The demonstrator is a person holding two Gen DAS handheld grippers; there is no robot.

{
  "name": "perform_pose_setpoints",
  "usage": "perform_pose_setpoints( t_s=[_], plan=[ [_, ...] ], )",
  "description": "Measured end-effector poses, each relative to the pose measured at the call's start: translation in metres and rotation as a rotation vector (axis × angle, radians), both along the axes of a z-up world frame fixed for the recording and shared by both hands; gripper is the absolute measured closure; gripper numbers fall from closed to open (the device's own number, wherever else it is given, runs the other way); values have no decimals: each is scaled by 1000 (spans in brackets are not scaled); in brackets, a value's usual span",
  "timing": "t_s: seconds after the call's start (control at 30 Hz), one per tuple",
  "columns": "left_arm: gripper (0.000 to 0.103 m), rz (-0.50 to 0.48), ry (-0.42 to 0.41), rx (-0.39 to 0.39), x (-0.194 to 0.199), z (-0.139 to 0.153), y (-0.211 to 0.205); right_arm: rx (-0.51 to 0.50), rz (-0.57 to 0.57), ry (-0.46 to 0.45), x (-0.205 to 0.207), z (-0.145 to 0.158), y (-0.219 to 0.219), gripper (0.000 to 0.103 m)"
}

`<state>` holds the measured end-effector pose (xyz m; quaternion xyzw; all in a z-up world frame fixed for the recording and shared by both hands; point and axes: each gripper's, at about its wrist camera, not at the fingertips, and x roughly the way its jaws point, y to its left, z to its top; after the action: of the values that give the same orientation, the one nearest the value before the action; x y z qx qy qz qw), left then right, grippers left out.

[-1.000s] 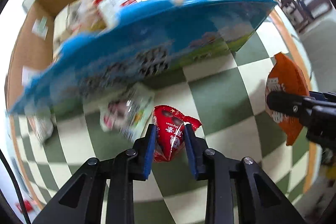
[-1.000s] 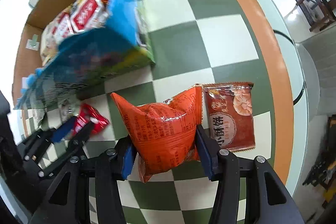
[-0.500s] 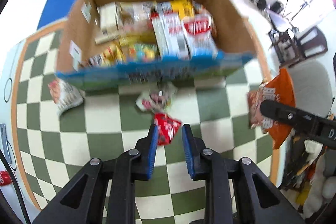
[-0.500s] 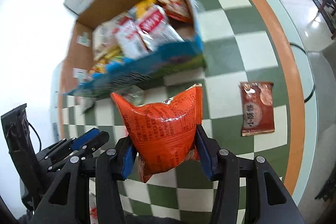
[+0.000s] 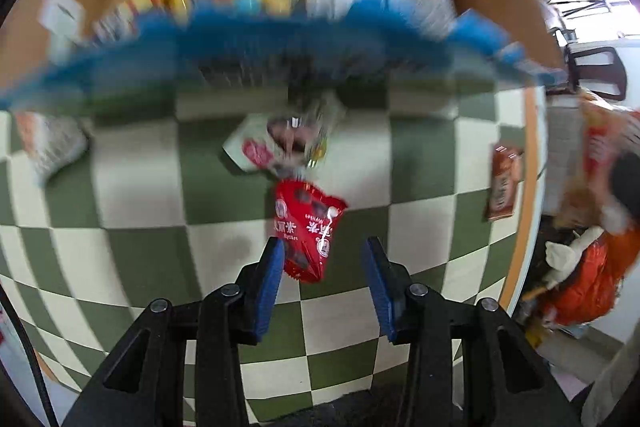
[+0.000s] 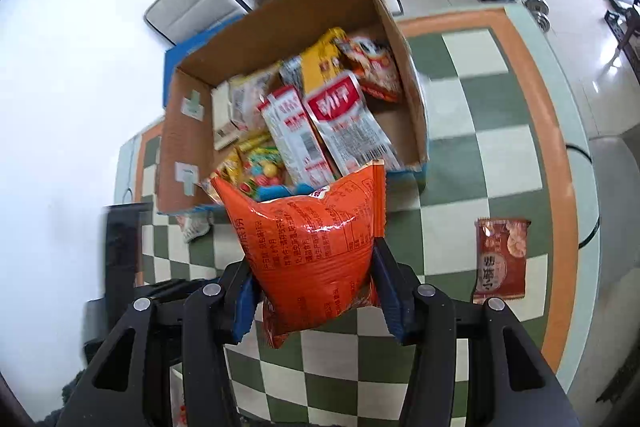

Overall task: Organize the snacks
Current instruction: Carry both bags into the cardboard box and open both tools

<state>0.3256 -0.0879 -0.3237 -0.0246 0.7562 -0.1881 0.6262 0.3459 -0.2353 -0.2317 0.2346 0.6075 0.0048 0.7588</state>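
Note:
My right gripper [image 6: 316, 291] is shut on a puffy orange snack bag [image 6: 312, 247] and holds it up in front of the cardboard snack box [image 6: 412, 107], which is full of packets. My left gripper [image 5: 324, 267] is open. A small red snack packet [image 5: 306, 227] hangs between its blue pads, touching the left pad and apart from the right one. The box front [image 5: 280, 51] fills the top of the blurred left wrist view.
A brown-red shrimp-cracker packet [image 6: 500, 259] lies on the green-and-cream checkered table [image 6: 480, 147] at the right. A white-and-red packet [image 5: 284, 143] lies in front of the box and another packet [image 5: 48, 143] at its left end. White chairs stand behind the box.
My left gripper has opened, so the red packet sits loose between the pads, and it has moved closer to the box. My right gripper has lifted the orange bag higher, toward the box.

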Motion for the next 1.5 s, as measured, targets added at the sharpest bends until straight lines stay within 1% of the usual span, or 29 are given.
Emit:
perform_pose_setpoints(
  t_s=[0.07,0.13,0.27,0.33,0.43,0.5,0.57,0.67,0.73,0.83,0.9,0.97,1.03,1.1,1.17,1.23,1.33,1.5],
  plan=[
    [64,-5,34,10,0,-16,-6,-1,-7,21,-3,-11,-2,49],
    [59,-11,22,36,1,-20,-11,-4,-16,32,-6,-17,-4,49],
    [59,-46,-4,80,1,-26,-17,-8,-29,49,-11,-26,-9,49],
    [67,-67,-23,105,-4,-30,-18,-15,-34,49,-12,-27,-12,49],
    [69,-70,-43,113,-9,-29,-17,-20,-41,44,-11,-24,-14,49],
    [70,-54,-49,119,-12,-27,-14,-25,-45,35,-11,-22,-16,49],
    [70,-35,-58,101,-16,-19,-10,-29,-47,22,-10,-17,-17,49],
    [71,-21,-97,61,-23,8,-3,-25,-47,2,-9,-8,-18,49],
    [71,-10,-131,28,-27,33,3,-14,-51,-14,-9,0,-19,49],
    [71,10,-203,-30,-21,81,10,9,-55,-44,-7,15,-18,49],
    [71,33,-266,-66,-11,117,15,19,-52,-74,0,29,-17,49],
    [71,53,-302,-92,14,141,24,21,-45,-93,9,38,-15,49],
    [71,86,-344,-104,34,161,30,17,-40,-105,21,44,-13,49],
    [71,103,-365,-98,54,167,33,-5,-28,-110,37,46,-10,49],
    [71,138,-377,-84,77,166,40,-33,-19,-103,53,42,-7,49],
    [71,156,-374,-51,99,158,45,-46,-23,-86,67,34,-7,49],
    [71,166,-348,2,125,136,56,-47,-35,-52,84,20,-10,49],
    [70,167,-291,88,151,102,70,-38,-61,2,102,-2,-15,49]
  ],
)
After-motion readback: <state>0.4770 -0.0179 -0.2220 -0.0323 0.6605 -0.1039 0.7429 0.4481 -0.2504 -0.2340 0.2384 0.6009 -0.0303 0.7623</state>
